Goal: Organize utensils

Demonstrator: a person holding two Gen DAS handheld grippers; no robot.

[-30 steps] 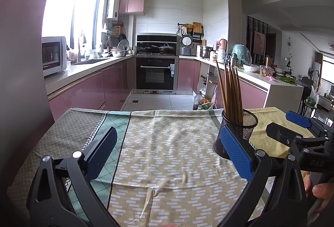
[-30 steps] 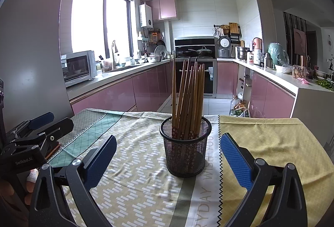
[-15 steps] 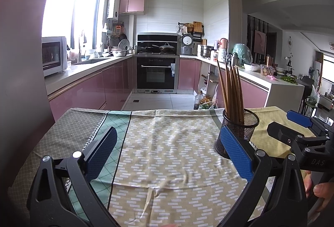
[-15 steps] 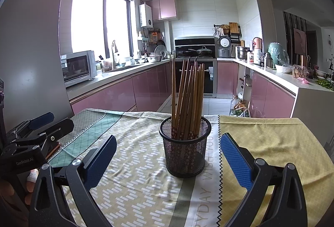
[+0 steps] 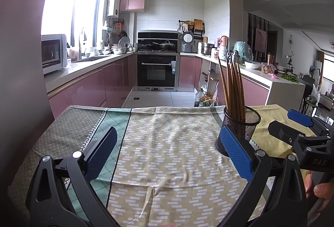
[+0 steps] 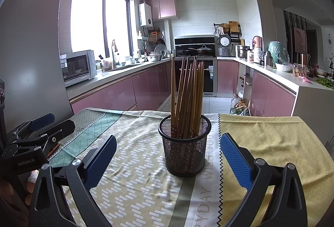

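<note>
A black mesh holder (image 6: 184, 146) stands upright on the patterned tablecloth (image 6: 133, 191), with several brown wooden chopsticks (image 6: 186, 97) leaning in it. My right gripper (image 6: 168, 161) is open, its blue pads either side of and a little short of the holder. In the left wrist view the same holder (image 5: 243, 125) with its chopsticks (image 5: 232, 89) sits at the right, partly behind the right blue pad. My left gripper (image 5: 167, 152) is open over bare cloth with nothing between its fingers.
The other gripper shows at the right edge of the left wrist view (image 5: 300, 135) and at the left edge of the right wrist view (image 6: 35, 137), each held by a hand. Beyond the table's far edge (image 5: 158, 107) lie the kitchen floor, pink cabinets and an oven.
The views have shifted very slightly; in the left wrist view the holder has drifted a little to the right. Both grippers stay open and nothing was taken hold of.
</note>
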